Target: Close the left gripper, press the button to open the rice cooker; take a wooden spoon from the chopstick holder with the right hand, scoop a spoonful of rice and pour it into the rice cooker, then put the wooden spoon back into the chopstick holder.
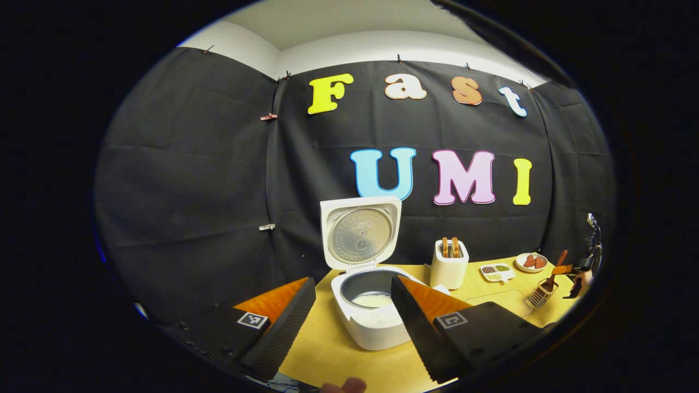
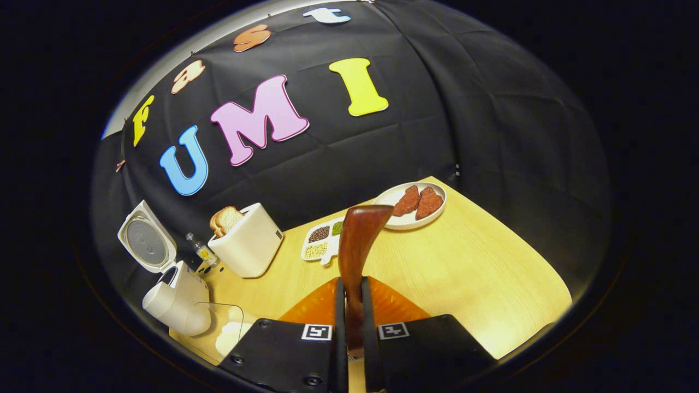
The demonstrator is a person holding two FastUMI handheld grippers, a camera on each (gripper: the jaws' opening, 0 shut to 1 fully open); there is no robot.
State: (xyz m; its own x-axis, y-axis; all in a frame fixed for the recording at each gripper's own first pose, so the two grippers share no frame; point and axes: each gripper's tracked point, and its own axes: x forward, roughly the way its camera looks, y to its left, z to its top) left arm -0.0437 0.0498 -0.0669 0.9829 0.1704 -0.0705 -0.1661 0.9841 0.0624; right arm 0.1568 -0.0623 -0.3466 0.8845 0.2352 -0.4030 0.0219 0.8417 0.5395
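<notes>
Left gripper view looks across the yellow counter (image 1: pixel 333 349) at the rice cooker (image 1: pixel 371 311), which stands open with its lid (image 1: pixel 360 233) tipped up against the black wall and a pale layer low in its grey pot. The left tongs (image 1: pixel 352 286) are spread wide, one finger on each side of the cooker and touching nothing. To the right of the cooker stands a white toaster (image 1: pixel 449 265) with bread in its slots, then a small divided dish (image 1: pixel 497 272) and a plate (image 1: pixel 531 262). Farther right a wire chopstick holder (image 1: pixel 541 292) sits near the counter's edge, with the right tongs (image 1: pixel 570 273) and a wooden spoon (image 1: pixel 557 265) just above it.

Right gripper view shows the right tongs (image 2: pixel 354 316) pressed together on the wooden spoon (image 2: pixel 357 245), pinching its handle so that the broad end rises upright in front of the camera. Beyond it lie the plate (image 2: pixel 401 221) with reddish pieces, the divided dish (image 2: pixel 322 243), the toaster (image 2: pixel 248 245) and, at far left, the open rice cooker (image 2: pixel 175 305). A small bottle (image 2: pixel 201 251) stands between cooker and toaster.
</notes>
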